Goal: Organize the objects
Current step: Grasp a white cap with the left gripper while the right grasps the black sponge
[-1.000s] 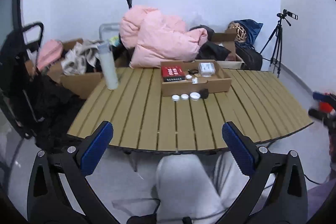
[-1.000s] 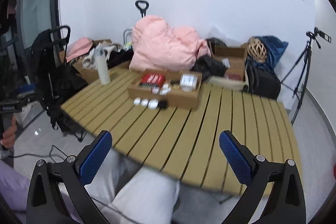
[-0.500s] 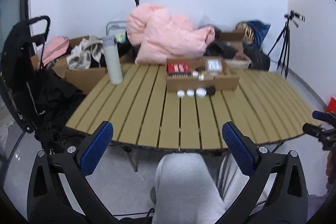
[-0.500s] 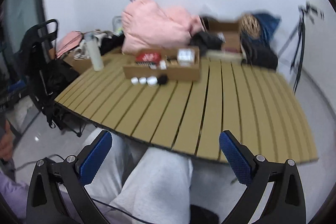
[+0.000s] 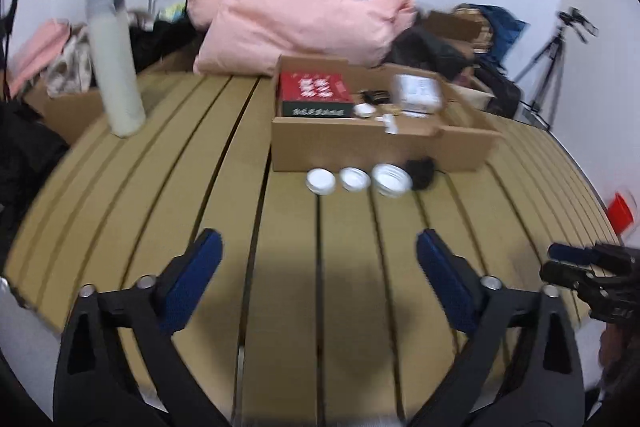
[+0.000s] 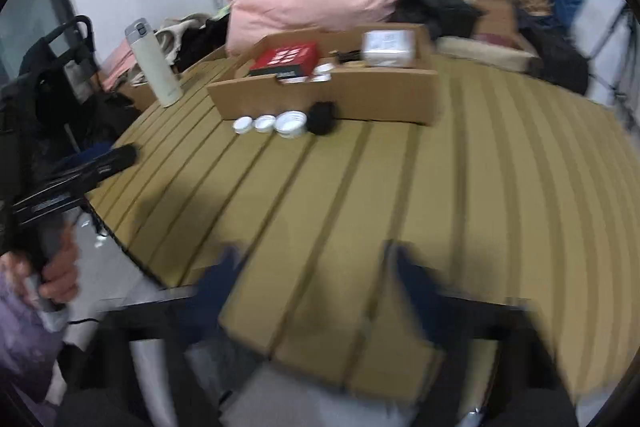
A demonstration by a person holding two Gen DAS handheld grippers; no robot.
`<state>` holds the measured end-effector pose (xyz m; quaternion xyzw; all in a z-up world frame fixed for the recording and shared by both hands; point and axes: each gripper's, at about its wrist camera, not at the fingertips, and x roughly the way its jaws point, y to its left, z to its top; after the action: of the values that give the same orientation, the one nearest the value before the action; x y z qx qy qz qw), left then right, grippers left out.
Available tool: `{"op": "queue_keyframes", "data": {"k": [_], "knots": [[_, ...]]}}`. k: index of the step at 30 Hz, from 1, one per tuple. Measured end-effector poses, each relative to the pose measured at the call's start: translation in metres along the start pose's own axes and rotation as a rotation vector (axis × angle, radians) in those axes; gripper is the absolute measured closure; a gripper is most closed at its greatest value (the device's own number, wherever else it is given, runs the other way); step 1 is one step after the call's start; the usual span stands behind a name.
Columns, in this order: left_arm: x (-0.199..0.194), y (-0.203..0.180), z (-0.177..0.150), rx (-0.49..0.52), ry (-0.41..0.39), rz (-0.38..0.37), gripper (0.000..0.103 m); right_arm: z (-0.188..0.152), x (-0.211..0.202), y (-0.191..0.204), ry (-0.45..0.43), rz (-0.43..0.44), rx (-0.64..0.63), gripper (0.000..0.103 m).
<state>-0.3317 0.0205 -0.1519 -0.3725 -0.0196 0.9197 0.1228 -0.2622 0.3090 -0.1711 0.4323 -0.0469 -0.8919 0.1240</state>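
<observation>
A shallow cardboard box (image 5: 376,143) (image 6: 328,91) stands on the slatted wooden table (image 5: 288,287). It holds a red box (image 5: 314,93), a white packet (image 5: 418,93) and small items. Three white round lids (image 5: 352,179) (image 6: 266,123) and a small black object (image 5: 420,171) (image 6: 322,117) lie in front of it. My left gripper (image 5: 318,269) is open and empty over the near table. My right gripper (image 6: 316,273) is open, empty and blurred, over the near table edge. It also shows at the right edge of the left wrist view (image 5: 580,265).
A white bottle (image 5: 116,63) (image 6: 154,67) stands at the table's left. A pink pillow pile (image 5: 288,15), bags and boxes lie behind the table. A tripod (image 5: 556,59) stands at the right. A black cart (image 6: 60,75) is at the left.
Both grippers have moved forward over the table and closer to the cardboard box and lids. Both stay open and empty.
</observation>
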Motion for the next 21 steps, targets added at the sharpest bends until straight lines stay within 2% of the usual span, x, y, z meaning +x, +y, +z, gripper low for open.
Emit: {"op": "queue_keyframes", "data": {"k": [1, 3, 7, 11, 13, 14, 16, 17, 18, 19, 21], "knots": [[0.012, 0.003, 0.005, -0.009, 0.013, 0.004, 0.024, 0.014, 0.019, -0.001, -0.006, -0.024, -0.008, 0.071], [0.046, 0.008, 0.016, -0.026, 0.047, -0.003, 0.029, 0.031, 0.045, 0.002, -0.005, -0.082, -0.046, 0.071], [0.081, 0.012, 0.025, -0.045, 0.082, -0.022, 0.032, 0.069, 0.088, 0.004, -0.022, -0.040, -0.063, 0.070], [0.104, 0.005, 0.029, -0.021, 0.107, -0.021, 0.033, 0.097, 0.121, -0.001, -0.027, -0.088, -0.037, 0.067], [0.111, 0.002, 0.028, -0.003, 0.126, -0.006, 0.050, 0.103, 0.132, -0.006, -0.020, -0.066, -0.008, 0.066], [0.115, 0.002, 0.027, 0.001, 0.141, -0.009, 0.054, 0.104, 0.137, -0.007, -0.022, -0.052, 0.000, 0.058], [0.118, 0.000, 0.026, 0.008, 0.134, 0.006, 0.062, 0.104, 0.144, -0.008, -0.023, -0.062, 0.007, 0.050], [0.118, 0.000, 0.026, 0.006, 0.135, 0.009, 0.064, 0.103, 0.147, -0.009, -0.024, -0.067, 0.010, 0.050], [0.118, 0.001, 0.026, 0.002, 0.134, 0.015, 0.075, 0.102, 0.150, -0.009, -0.028, -0.066, 0.012, 0.050], [0.118, 0.001, 0.027, 0.002, 0.132, 0.019, 0.079, 0.102, 0.151, -0.009, -0.028, -0.064, 0.013, 0.050], [0.118, 0.001, 0.026, -0.005, 0.131, 0.015, 0.079, 0.101, 0.154, -0.009, -0.025, -0.056, 0.011, 0.050]]}}
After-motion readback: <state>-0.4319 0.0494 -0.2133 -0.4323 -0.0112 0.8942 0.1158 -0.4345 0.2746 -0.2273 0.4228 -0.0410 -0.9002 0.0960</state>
